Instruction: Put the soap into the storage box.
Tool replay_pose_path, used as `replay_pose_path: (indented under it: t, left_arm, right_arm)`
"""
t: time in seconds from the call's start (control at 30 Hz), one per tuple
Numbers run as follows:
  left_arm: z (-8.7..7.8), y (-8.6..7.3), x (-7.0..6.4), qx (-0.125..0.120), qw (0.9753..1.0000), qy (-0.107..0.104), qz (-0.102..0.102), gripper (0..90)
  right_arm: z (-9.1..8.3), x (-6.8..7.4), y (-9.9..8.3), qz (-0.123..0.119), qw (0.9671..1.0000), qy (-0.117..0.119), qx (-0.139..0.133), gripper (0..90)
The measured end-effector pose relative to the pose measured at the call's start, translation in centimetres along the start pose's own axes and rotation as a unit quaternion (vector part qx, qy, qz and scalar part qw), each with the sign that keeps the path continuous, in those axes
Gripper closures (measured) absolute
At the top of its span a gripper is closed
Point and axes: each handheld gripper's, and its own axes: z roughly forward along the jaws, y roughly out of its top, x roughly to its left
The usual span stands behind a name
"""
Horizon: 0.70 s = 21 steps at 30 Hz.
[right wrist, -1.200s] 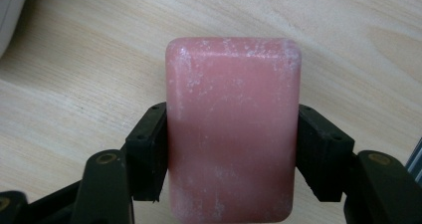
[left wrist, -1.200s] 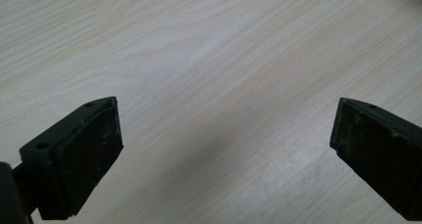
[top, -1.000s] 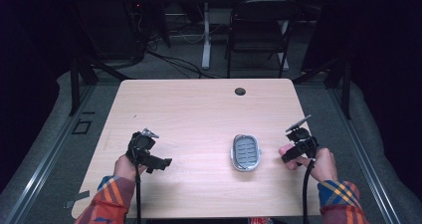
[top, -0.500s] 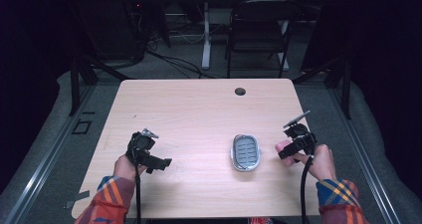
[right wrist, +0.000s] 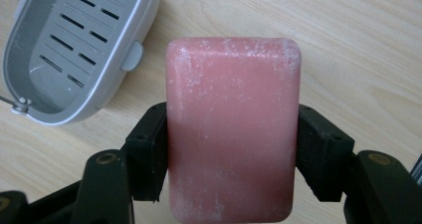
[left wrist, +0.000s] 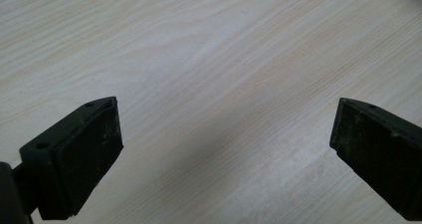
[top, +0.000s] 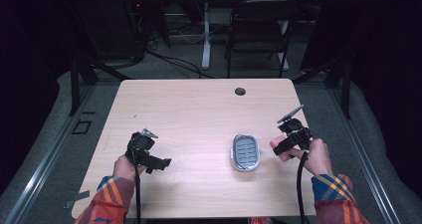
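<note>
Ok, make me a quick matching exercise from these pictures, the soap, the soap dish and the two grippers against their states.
Things:
1. pink soap bar
2. grey soap dish
3. left gripper
4. right gripper

States:
A. open over bare wood
B. empty, lying on the table
C. clamped between two jaws
D. shut on the bar

Pairs: 1-C, 2-B, 3-A, 4-D

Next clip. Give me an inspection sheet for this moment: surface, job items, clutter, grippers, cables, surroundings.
Surface: light wood table, round grommet hole near the far edge.
Job's things: pink soap bar; grey slotted soap dish, empty.
Clutter: nothing seen.
Grippers: right gripper clamps the soap just right of the dish; left gripper open over bare wood.
Cables: one black cable trails from each gripper toward the person.
Surroundings: dark room, folding chair, floor cables beyond the table.
</note>
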Motion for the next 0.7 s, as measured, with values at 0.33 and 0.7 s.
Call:
replay_pose_path:
  t: [0.33, 0.7]
  left_arm:
    - [0.0, 0.0, 0.0, 0.001, 1.0000, -0.002, 0.000, 0.0]
    - [0.0, 0.0, 0.0, 0.001, 1.0000, -0.002, 0.001, 0.0]
  right_arm:
    - [-0.8, 0.6, 0.8, -0.006, 1.0000, -0.001, 0.000, 37.5]
    - [-1.5, 0.9, 1.8, -0.013, 0.9999, -0.003, 0.003, 37.5]
